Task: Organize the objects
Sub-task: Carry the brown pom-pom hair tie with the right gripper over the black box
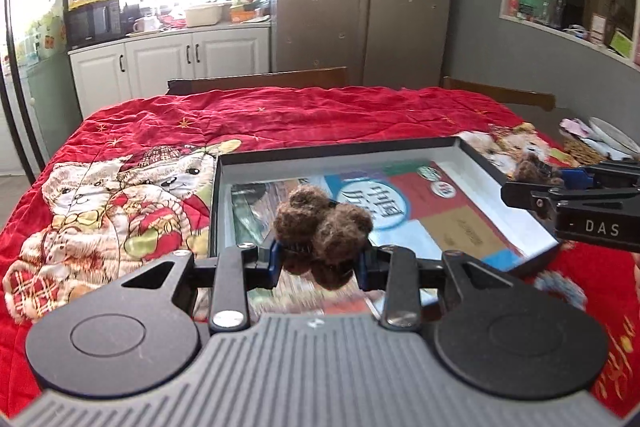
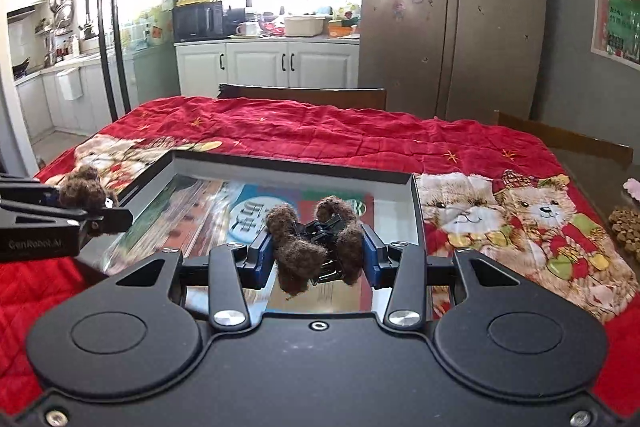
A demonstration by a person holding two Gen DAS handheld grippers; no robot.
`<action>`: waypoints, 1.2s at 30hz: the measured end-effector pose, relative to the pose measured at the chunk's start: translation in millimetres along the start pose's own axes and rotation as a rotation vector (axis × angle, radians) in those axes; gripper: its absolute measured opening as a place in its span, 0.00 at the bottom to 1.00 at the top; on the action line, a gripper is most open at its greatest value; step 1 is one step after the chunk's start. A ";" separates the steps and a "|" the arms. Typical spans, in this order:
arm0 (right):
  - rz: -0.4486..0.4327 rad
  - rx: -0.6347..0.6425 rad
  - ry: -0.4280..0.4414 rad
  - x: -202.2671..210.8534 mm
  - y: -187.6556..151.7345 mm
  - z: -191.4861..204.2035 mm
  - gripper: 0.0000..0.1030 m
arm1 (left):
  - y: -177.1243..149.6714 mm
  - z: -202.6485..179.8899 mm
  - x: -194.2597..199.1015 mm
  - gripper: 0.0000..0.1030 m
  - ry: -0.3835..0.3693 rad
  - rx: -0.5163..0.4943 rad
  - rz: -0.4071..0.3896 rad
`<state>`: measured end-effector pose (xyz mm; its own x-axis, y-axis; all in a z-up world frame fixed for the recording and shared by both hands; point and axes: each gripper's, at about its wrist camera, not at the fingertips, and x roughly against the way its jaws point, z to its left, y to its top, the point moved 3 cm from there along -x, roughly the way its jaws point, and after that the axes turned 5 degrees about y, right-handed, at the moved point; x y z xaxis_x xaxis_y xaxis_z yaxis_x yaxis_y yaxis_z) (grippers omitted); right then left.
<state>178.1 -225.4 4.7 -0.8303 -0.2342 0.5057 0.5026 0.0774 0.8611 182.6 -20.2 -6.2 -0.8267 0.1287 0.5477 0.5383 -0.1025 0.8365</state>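
Note:
My left gripper point(image 1: 320, 259) is shut on a brown fuzzy hair clip point(image 1: 322, 229) and holds it above the near edge of a shallow black box point(image 1: 218, 203) with a colourful printed sheet inside. My right gripper point(image 2: 318, 251) is shut on a second brown fuzzy hair clip point(image 2: 298, 247), whose black spring shows, above the same box point(image 2: 414, 199). The right gripper also shows in the left wrist view point(image 1: 532, 187) over the box's right rim. The left gripper shows in the right wrist view point(image 2: 100, 213) at the box's left rim.
The box lies on a red quilt point(image 1: 280, 115) with teddy-bear prints that covers the table. A grey-blue fuzzy thing point(image 1: 560, 285) lies right of the box. A woven coaster point(image 2: 626, 227) and cloth items point(image 1: 592, 137) sit at the right edge. Chair backs point(image 1: 260, 83) stand behind the table.

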 end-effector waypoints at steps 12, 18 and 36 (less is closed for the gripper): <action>0.017 -0.052 -0.018 -57.3 12.3 -3.9 0.40 | 17.9 0.7 -50.8 0.37 0.048 0.025 0.016; 0.034 -0.067 -0.029 -82.1 9.4 -9.3 0.40 | 24.7 1.2 -68.6 0.37 0.060 0.044 0.018; 0.071 -0.059 -0.033 -119.1 3.9 -11.0 0.40 | 18.6 1.5 -103.7 0.37 0.076 0.033 0.064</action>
<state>281.6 -207.9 -52.7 -0.7993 -0.1981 0.5673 0.5726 0.0351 0.8191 278.6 -34.0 -47.4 -0.8000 0.0477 0.5981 0.5942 -0.0758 0.8008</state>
